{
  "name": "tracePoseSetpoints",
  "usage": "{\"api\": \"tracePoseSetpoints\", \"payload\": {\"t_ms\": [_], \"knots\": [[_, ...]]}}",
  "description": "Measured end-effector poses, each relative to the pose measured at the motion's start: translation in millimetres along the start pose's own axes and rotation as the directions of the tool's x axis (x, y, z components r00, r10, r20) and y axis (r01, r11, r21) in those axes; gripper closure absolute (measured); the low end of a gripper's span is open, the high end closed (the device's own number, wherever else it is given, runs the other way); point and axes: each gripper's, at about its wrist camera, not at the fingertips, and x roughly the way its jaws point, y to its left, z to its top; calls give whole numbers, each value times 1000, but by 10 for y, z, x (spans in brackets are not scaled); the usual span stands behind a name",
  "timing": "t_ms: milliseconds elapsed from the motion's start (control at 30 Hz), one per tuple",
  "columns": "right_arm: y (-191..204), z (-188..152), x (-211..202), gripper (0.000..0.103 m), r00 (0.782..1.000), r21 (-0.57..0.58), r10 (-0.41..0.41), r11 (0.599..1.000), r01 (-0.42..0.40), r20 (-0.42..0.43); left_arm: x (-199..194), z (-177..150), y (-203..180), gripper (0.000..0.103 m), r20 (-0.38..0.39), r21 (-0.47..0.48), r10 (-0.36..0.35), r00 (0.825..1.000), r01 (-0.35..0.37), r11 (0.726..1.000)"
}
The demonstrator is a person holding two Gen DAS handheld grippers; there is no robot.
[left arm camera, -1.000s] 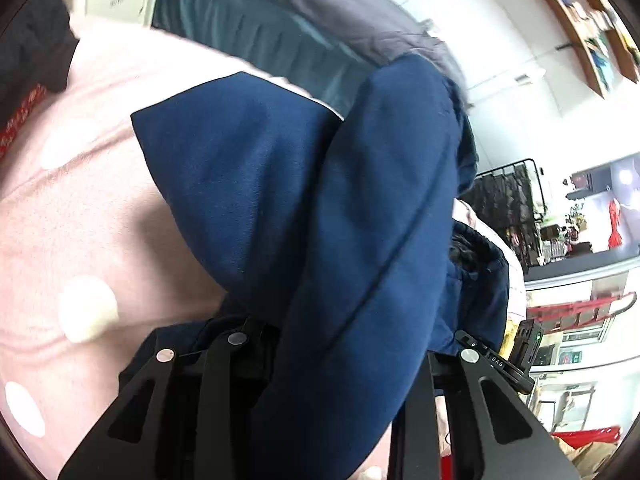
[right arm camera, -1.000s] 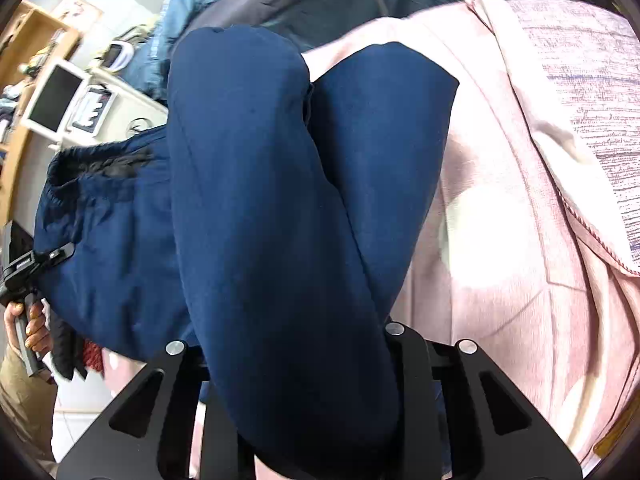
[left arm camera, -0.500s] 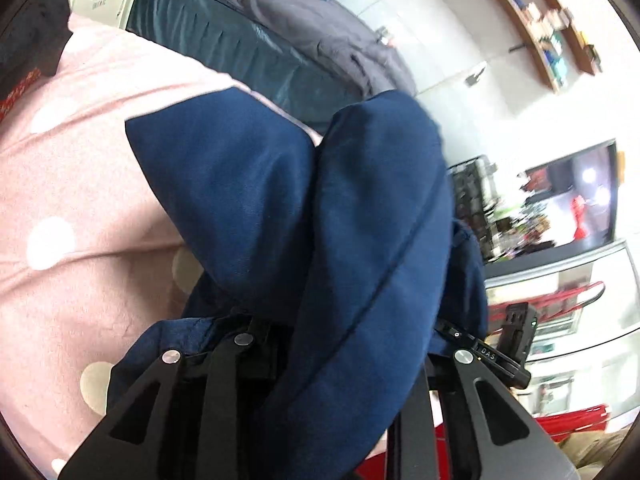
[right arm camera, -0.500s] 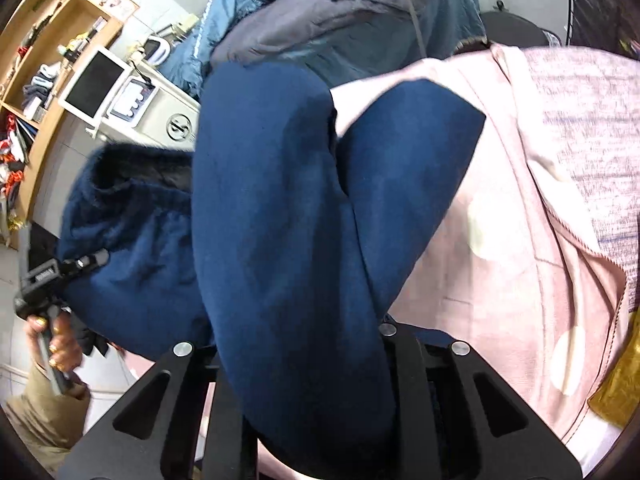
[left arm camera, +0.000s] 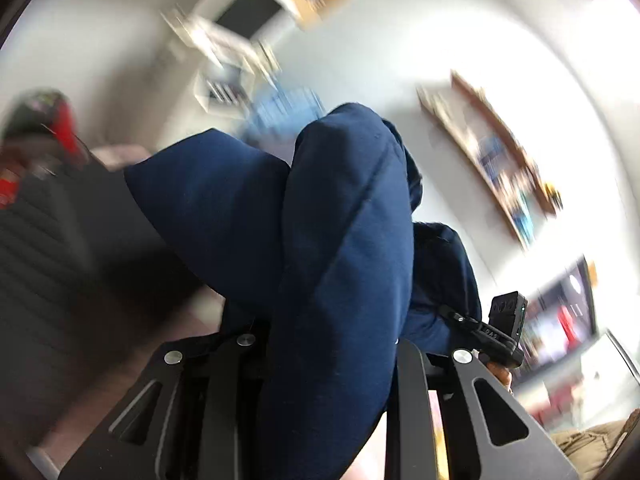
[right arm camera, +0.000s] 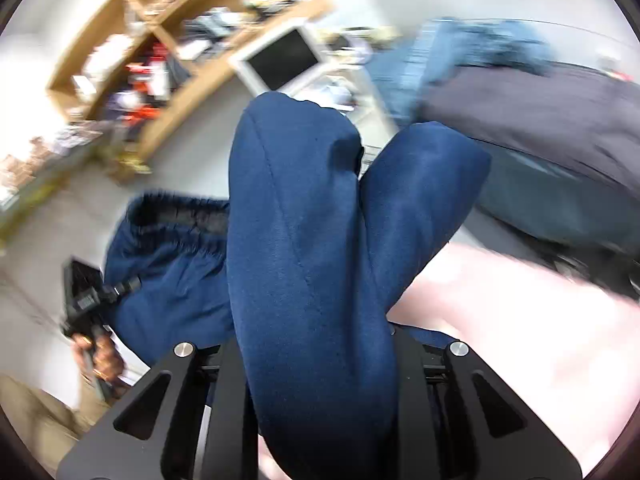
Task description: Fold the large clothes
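— Navy fleece everywhere. What is it?

— Navy sweatpants (left arm camera: 344,264), held up in the air, a thick fold draped over each gripper.

— The left gripper (left arm camera: 332,364)?

— Jaws have just been closing; clamped on the fabric.

— And the right gripper (right arm camera: 320,360)?

— Same: jaws just closing, pinching the cloth. Its elastic waistband (right arm camera: 176,216) hangs between both, above the pink bedcover (right arm camera: 520,320).
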Motion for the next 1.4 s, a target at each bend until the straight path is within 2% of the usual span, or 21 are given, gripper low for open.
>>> {"api": "tracePoseSetpoints", "payload": {"t_ms": [100,233,300,333,367,400,433,467,533,600,767,833,867,933,1000,1033,1100,1167,1267,1367,1400], "knots": [[299,546,804,83,985,-31,160,986,-162,-72,-758,179,387,79,158,-83,122,980,-110,991],[357,916,2145,80,935,89,286,958,-274,-207,-1278,32,993,76,250,-245,317,915,-257,935],[318,898,2833,73,929,104,248,968,-228,-276,-1358,-180,1512,69,219,-366,415,883,-320,874],[239,822,3312,70,907,153,242,968,-200,-344,-1345,-273,1708,67,188,-402,455,871,-355,844],[140,710,3684,63,898,191,196,973,-128,-395,-1278,-447,2018,63,114,-474,529,841,-422,773],[107,664,3954,52,903,196,117,980,-37,-414,-1230,-591,2259,58,74,-508,556,828,-448,735],[26,560,4160,46,906,198,38,979,52,-421,-1190,-729,2479,55,62,-537,543,837,-431,725],[-34,462,4319,32,910,202,-4,975,97,-416,-1195,-830,2610,42,73,-577,519,851,-389,718],[-79,377,4433,23,925,205,-51,969,137,-377,-1260,-927,2800,35,122,-626,467,876,-298,720],[-108,333,4450,18,933,212,-58,967,141,-354,-1250,-894,2839,20,97,-628,500,860,-337,702],[-168,352,4290,18,938,260,-34,957,130,-344,-1150,-684,2639,15,71,-605,570,818,-419,677],[-183,314,3992,18,954,272,-41,954,125,-298,-1201,-608,2539,15,81,-605,617,783,-453,654],[-166,321,3833,18,962,273,-46,954,122,-269,-1267,-573,2466,13,96,-599,652,752,-479,642],[-71,416,3559,18,982,270,-68,956,115,-178,-1399,-534,2262,7,139,-574,721,679,-539,617],[69,503,3277,16,991,260,-91,959,115,-100,-1526,-460,1981,6,186,-541,790,584,-611,578],[131,526,3206,15,992,248,-100,962,117,-82,-1553,-437,1875,6,199,-523,802,563,-631,573],[408,512,2972,15,992,184,-112,976,120,-51,-1545,-390,1695,6,208,-490,801,561,-649,582],[683,453,2798,12,987,85,-144,985,149,-66,-1453,-360,1551,6,204,-451,788,581,-658,603],[1147,186,2606,8,974,-86,-174,983,162,-148,-1203,-311,1314,6,193,-373,772,605,-683,628],[1432,-225,2481,8,962,-198,-155,974,110,-226,-911,-331,1115,6,192,-292,761,620,-704,647],[1462,-370,2479,8,954,-225,-166,968,109,-251,-779,-342,1022,6,175,-263,751,637,-705,659]]}}
